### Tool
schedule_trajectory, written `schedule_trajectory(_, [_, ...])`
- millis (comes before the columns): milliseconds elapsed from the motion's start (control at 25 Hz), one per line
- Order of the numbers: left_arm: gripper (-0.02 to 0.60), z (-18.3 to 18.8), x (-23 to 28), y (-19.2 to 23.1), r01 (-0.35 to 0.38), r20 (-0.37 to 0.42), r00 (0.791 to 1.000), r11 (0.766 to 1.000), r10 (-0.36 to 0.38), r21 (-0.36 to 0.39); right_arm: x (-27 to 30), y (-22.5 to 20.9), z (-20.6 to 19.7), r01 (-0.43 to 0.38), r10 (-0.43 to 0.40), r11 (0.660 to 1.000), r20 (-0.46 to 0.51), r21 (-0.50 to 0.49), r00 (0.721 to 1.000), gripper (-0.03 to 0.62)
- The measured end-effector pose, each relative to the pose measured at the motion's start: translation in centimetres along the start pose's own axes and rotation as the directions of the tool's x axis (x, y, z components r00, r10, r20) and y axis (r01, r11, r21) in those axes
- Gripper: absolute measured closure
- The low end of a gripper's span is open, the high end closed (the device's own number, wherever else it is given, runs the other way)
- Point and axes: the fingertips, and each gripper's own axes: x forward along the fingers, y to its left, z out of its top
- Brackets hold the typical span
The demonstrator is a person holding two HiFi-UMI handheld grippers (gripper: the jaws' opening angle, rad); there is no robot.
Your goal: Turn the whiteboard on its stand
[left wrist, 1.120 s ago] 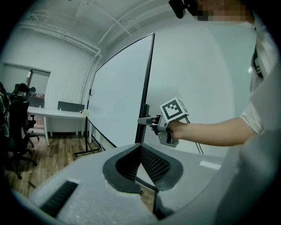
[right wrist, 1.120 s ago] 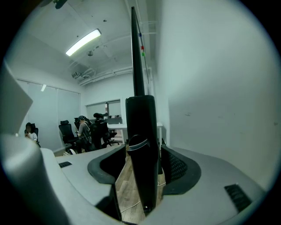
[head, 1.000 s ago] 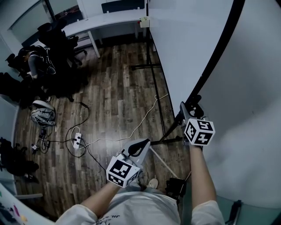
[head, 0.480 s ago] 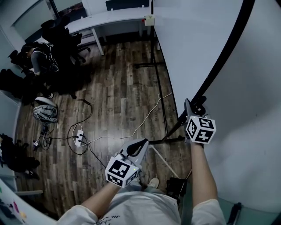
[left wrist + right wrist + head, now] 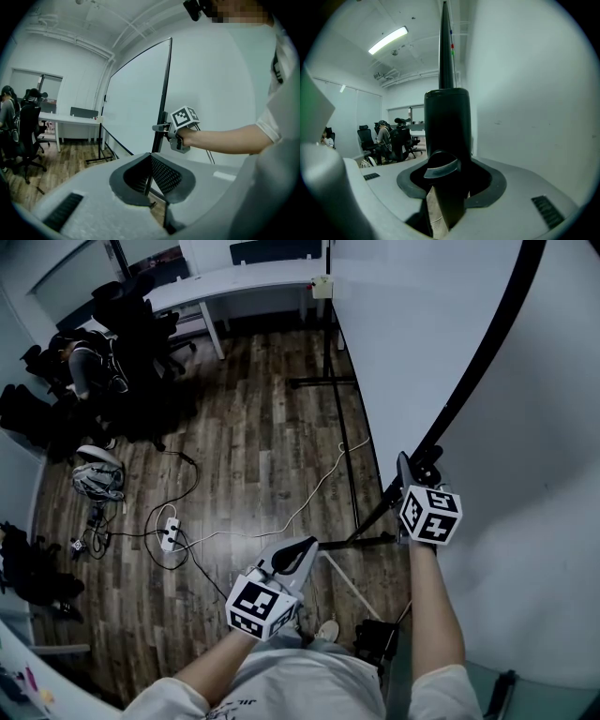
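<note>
The right gripper [image 5: 413,468] has just been closing its jaws on the black edge frame [image 5: 473,362] of the whiteboard [image 5: 412,324]. The frame rises directly ahead of it and fills the gap between the pads, so the hold looks taken. The left gripper [image 5: 300,554] hangs well off to that one's left and lower, its jaws seemingly together on nothing. By my reading the turn itself is not yet begun: the panel must still be swung round on its stand [image 5: 349,465].
</note>
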Motion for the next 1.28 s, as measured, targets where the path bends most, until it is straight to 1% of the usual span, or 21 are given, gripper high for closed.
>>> schedule_trajectory(320, [0.572, -0.1, -1.3, -1.2, 0.012, 0.003, 1.0, 1.0, -0.012, 0.004, -1.9, -0.9, -0.3, 0.028, -0.028, 1.0, 0.002, 0.004, 1.0, 0.422])
schedule_trajectory(480, [0.572, -0.5, -1.6, -2.0, 0.02, -0.001, 1.0, 1.0, -0.02, 0.012, -2.5, -0.9, -0.8, 0.028, -0.028, 1.0, -0.002, 0.003, 1.0, 0.422])
schedule_trajectory(880, [0.572, -0.8, -4.5, -2.9, 0.011, 0.009, 1.0, 1.0, -0.011, 0.019, -5.7, 2.1, -1.6, 0.022, -0.022, 1.0, 0.009, -0.003, 1.0, 0.422])
schedule_trajectory(1080, [0.572, -1.1, -5.4, -3.4, 0.022, 0.011, 1.0, 1.0, -0.022, 0.021, -9.1, 4.2, -2.4, 0.006, -0.006, 1.0, 0.021, -0.008, 1.0, 0.422])
schedule_trajectory(1280, [0.572, -1.7, -6.2, -3.6, 0.031, 0.01, 0.999, 0.999, -0.031, 0.019, -13.6, 6.1, -3.8, 0.001, -0.001, 1.0, 0.037, -0.007, 0.999, 0.422])
